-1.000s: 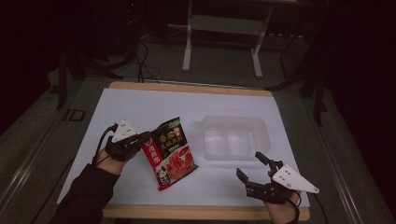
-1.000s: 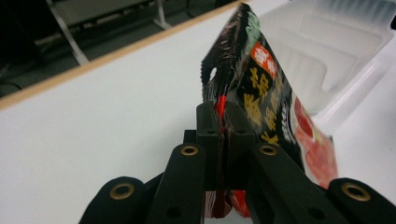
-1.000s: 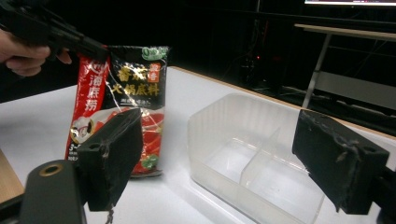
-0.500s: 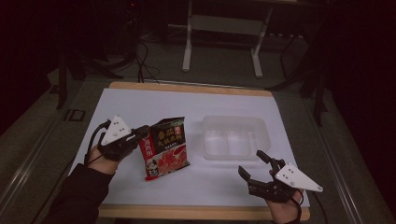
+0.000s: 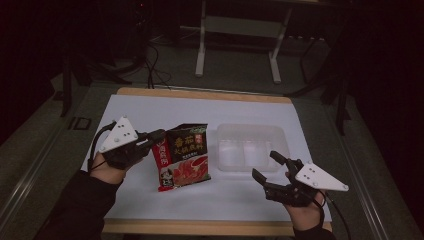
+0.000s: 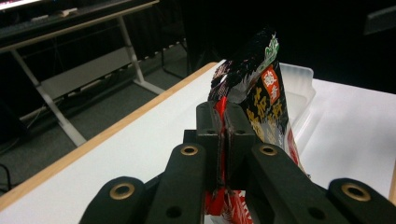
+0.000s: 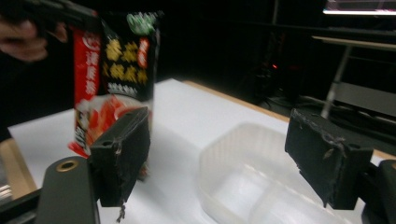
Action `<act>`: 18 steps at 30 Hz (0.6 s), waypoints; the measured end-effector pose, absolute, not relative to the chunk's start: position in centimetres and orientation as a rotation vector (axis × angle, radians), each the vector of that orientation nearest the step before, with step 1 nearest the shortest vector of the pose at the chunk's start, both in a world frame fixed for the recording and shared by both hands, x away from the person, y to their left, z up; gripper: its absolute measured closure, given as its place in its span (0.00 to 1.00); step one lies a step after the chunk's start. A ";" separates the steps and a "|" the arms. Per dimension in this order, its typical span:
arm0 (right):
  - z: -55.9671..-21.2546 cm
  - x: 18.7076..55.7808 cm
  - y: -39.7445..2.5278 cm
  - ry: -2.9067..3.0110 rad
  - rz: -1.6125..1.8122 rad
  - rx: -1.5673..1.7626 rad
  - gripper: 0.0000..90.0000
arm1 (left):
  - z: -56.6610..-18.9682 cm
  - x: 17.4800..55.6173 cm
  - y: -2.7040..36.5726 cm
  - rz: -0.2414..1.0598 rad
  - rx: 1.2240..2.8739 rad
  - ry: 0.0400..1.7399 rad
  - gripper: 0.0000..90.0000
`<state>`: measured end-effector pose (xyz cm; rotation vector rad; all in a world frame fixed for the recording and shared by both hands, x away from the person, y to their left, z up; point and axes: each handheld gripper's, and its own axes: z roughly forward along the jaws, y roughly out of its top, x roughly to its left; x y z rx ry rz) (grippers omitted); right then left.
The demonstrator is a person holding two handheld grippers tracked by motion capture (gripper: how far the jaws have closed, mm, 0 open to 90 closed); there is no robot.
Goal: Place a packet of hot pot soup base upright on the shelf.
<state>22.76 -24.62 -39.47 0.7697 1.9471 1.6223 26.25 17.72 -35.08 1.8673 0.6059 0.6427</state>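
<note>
Since the earlier frames, the snack packet (image 5: 183, 156) is lifted more upright and closer to the clear plastic tray (image 5: 251, 148). It stands just left of the tray on the white table (image 5: 210, 112). The left gripper (image 6: 223, 140) pinches its left edge with closed jaws. The right gripper (image 5: 267, 169) hovers wide open and holds nothing, near the tray's front corner.
</note>
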 end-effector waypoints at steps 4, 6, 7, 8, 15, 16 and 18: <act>-38.1 23.3 -23.5 1.964 1.682 0.720 0.26 | -34.7 26.1 17.2 0.646 1.860 0.575 0.98; -37.3 23.6 -22.8 1.976 1.700 0.684 0.26 | -34.4 26.0 16.9 0.632 1.863 0.557 0.98; -36.9 23.7 -22.5 1.982 1.711 0.670 0.28 | -34.4 26.0 16.8 0.630 1.857 0.552 0.98; -36.5 23.8 -22.2 1.983 1.722 0.652 0.28 | -34.3 26.0 16.8 0.611 1.856 0.546 0.98; -34.4 25.2 -19.9 2.056 1.776 0.580 0.32 | -34.0 25.9 16.0 0.582 1.846 0.512 0.98; -34.2 25.4 -19.6 2.062 1.775 0.571 0.32 | -34.0 25.8 15.8 0.591 1.853 0.504 0.98; -33.9 25.9 -19.1 2.082 1.781 0.562 0.32 | -33.9 25.7 15.4 0.581 1.856 0.487 0.98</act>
